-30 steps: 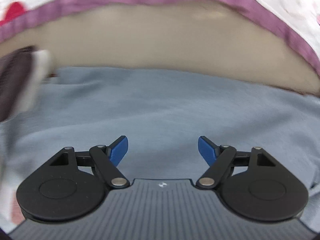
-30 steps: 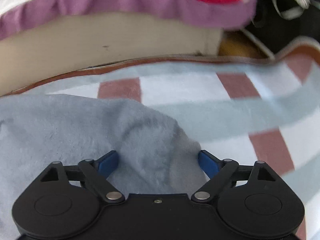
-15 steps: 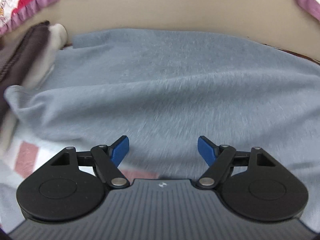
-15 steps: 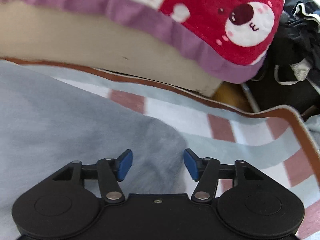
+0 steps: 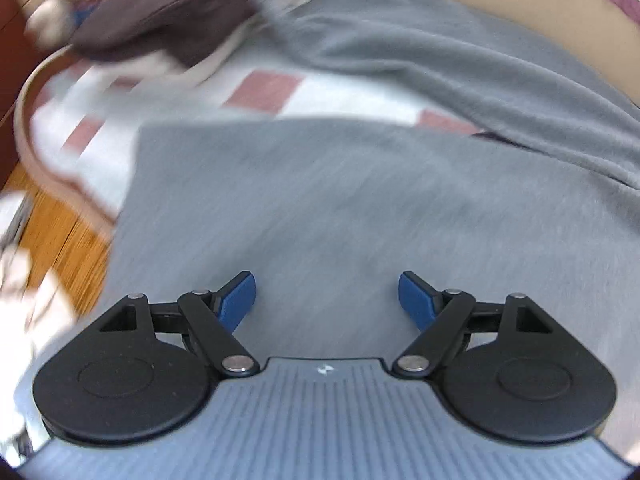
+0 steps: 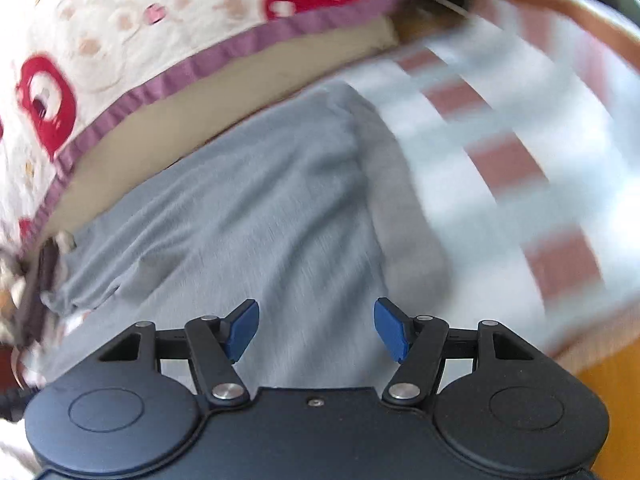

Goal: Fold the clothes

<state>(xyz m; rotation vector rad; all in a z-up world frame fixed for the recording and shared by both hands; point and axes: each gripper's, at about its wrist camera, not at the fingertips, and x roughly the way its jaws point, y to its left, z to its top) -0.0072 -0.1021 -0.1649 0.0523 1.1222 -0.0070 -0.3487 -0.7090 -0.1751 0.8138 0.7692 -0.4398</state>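
Over the checked blanket [image 5: 328,96] we see the grey garment [image 5: 360,200] spread flat. Our left gripper [image 5: 327,300] has just widened its jaws, nothing between; right gripper [image 6: 316,326] has just been opening, fingers apart, empty, above the same cloth.

Grey garment [image 5: 360,200] soft matt knit; floor [image 5: 52,216] seemingly glossy wood.

A checked blanket [image 6: 500,168] in white, pale blue and dull red covers the surface, with a brown border. Beyond it lies a cream quilt [image 6: 100,40] with red bear figures and purple edging [image 6: 224,56]. A wooden floor [image 5: 60,224] shows at the left.
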